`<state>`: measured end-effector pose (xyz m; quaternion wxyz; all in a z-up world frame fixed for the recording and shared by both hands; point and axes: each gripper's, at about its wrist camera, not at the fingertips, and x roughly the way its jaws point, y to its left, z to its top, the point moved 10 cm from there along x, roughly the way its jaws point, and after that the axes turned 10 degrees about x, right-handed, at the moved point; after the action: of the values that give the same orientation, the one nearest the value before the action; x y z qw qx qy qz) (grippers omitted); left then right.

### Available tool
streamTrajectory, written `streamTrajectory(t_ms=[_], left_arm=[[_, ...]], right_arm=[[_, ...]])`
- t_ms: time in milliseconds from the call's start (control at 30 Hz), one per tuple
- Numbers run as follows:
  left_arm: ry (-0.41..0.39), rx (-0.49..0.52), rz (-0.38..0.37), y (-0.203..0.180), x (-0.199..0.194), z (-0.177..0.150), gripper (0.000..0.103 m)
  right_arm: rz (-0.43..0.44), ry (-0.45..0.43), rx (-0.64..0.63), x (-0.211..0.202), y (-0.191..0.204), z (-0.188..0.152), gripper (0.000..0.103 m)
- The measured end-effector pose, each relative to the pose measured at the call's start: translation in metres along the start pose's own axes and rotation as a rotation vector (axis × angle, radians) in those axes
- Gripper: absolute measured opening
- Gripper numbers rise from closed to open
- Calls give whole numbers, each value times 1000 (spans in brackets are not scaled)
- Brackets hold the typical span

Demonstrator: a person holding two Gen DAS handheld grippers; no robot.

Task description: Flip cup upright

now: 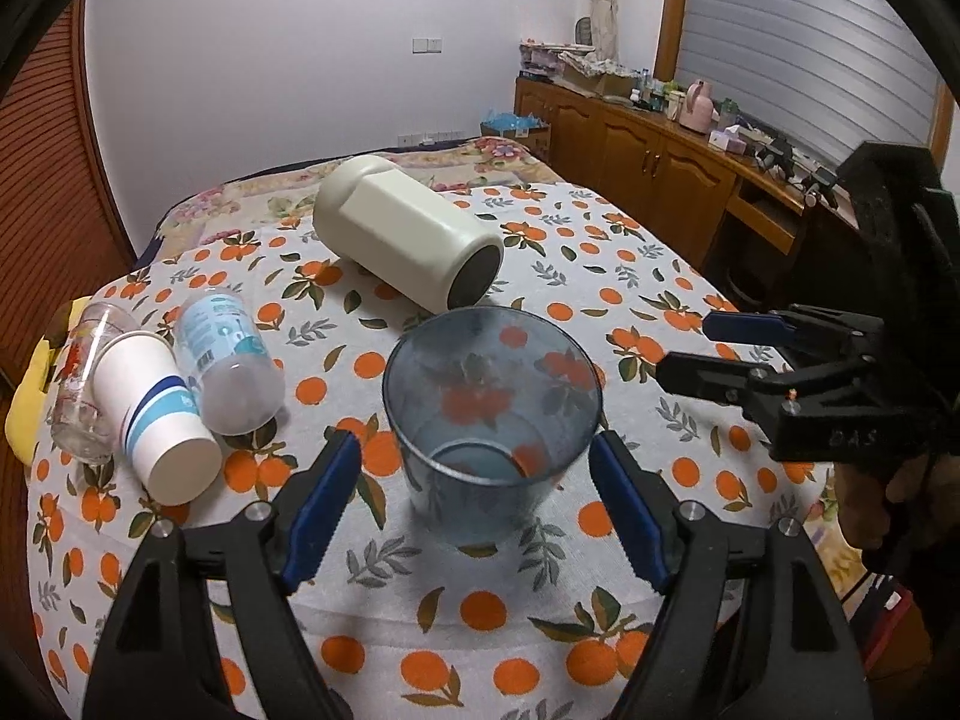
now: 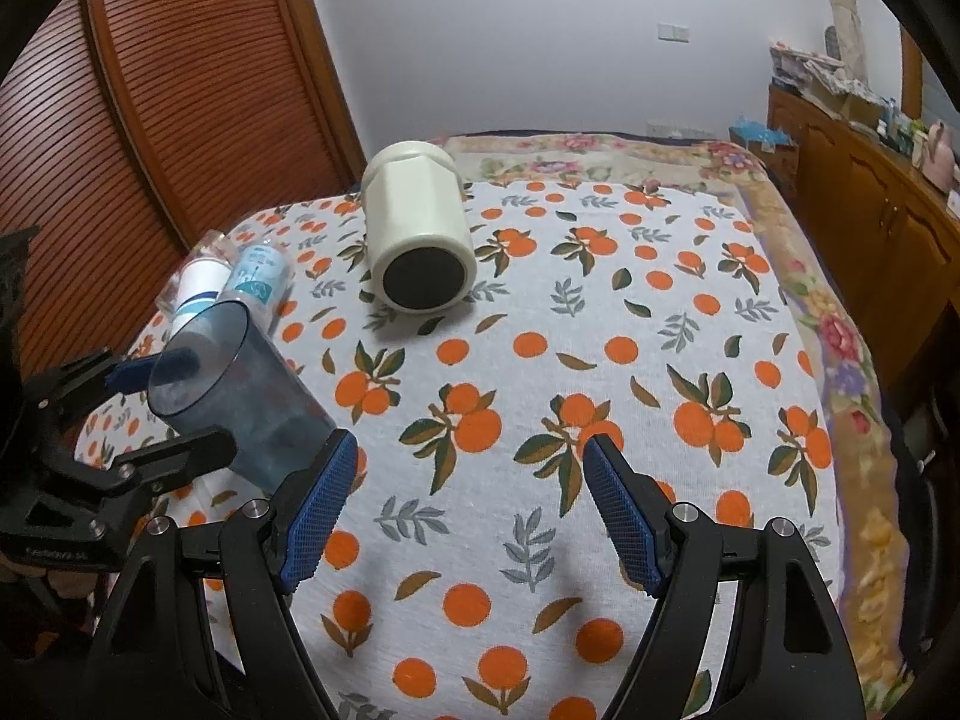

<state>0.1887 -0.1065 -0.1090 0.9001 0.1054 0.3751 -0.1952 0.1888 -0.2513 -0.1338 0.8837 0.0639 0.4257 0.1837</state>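
Farthest left, at about nine o'clock in the left wrist view, a clear glass lies on its side on the orange-print cloth that covers the surface. Touching it on the right lies a white paper cup with blue stripes, its closed base toward the camera, and just beside that a clear plastic bottle with a pale blue label, also lying down. A yellow object shows at the cloth's left edge, too cut off to identify.

Toward twelve o'clock a cream canister lies on its side, its dark round end pointing toward the camera — it sits well apart from the three things at the left.

The blue translucent cup stands with its mouth up at the centre of the left wrist view, between the blue pads of the left tongs. The pads stand wide on either side of it, and a gap shows on each side, so they are not touching the cup. In the right wrist view the cup appears at nine o'clock and looks tilted, though the lens bends that edge and I cannot tell whether it truly leans.

At three o'clock the right tongs hover above the cloth, spread wide and gripping nothing — its own camera shows only bare patterned cloth between its pads. Beyond, a wooden cabinet runs along the wall.
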Motion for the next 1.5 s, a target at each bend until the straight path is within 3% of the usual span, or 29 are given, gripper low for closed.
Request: streamTrajectory(t_ms=[133, 467, 867, 1067, 1500], left_arm=[[-26, -4, 9, 0, -12, -4, 79], [-111, 23, 119, 12, -47, -5, 86], [-177, -38, 214, 34, -82, -15, 90], [-215, -62, 226, 37, -93, -12, 101], [-289, -73, 301, 39, -125, -11, 103]], right_arm=[[3, -15, 4, -4, 3, 2, 79], [-2, -116, -1, -26, 19, 4, 79], [-50, -335, -28, -75, 50, 9, 101], [-63, -357, -16, -82, 57, 9, 103], [-96, -446, -7, -102, 63, 1, 103]])
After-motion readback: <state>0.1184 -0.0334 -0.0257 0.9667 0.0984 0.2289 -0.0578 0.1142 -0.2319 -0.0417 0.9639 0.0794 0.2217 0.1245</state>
